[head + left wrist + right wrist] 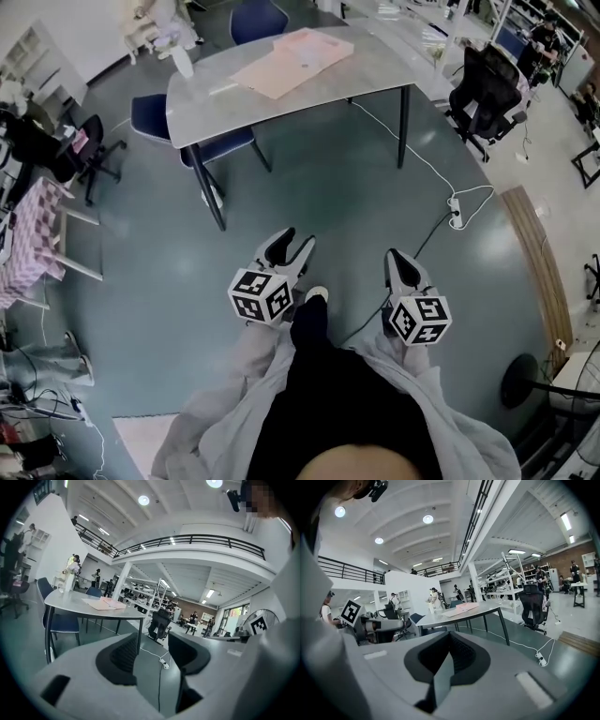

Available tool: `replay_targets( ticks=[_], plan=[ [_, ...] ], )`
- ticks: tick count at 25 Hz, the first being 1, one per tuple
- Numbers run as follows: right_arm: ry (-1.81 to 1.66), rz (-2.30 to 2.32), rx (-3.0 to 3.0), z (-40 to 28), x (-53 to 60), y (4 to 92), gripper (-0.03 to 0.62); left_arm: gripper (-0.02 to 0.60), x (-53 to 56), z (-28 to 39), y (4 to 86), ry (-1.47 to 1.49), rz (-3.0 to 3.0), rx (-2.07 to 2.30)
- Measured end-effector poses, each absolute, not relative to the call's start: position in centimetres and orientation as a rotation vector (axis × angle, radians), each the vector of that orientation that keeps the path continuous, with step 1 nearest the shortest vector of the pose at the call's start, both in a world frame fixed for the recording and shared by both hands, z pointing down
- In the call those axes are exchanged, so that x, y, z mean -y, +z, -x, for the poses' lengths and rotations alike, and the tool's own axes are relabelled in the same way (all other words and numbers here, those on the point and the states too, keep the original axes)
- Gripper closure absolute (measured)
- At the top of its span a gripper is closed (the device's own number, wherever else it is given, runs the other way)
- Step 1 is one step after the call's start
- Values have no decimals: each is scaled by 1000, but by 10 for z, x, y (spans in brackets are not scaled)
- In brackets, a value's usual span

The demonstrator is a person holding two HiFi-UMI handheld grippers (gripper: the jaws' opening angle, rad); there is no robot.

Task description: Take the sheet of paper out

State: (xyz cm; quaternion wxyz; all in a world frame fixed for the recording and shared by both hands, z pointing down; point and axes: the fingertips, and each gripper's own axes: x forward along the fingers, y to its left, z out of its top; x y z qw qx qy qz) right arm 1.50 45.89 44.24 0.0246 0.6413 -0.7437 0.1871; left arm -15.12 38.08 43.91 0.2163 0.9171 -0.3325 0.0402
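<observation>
Pale pink flat paper sheets [292,58] lie on far half of grey round-cornered desk [375,70], well apart from both grippers. Likely light, thin, floppy, easily creased; top sheet may slide over one beneath. Best pinch at free corner or edge, lightly. Left gripper [292,242]: fingers apart, nothing between. Right gripper [396,258]: fingers closed together, empty.
</observation>
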Motion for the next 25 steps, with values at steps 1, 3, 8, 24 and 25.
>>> replay_targets(
  ticks=[1, 3, 8, 24, 25],
  plan=[
    [573, -1985, 2300, -16, -448, 441, 586, 387, -370, 151, 437, 107, -2543, 919],
    [561, -1985, 2304, -17, -426, 437, 586, 388, -351, 149, 435, 95, -2544, 913],
    [512, -1991, 2321, -13, -374, 426, 586, 388, -303, 146, 429, 95, -2568, 888],
    [569, -1997, 2291, -3, -294, 441, 585, 387, -229, 144, 447, 157, -2549, 825],
    [575, -1990, 2289, -2, -293, 441, 586, 387, -229, 144, 448, 161, -2543, 820]
  ],
)
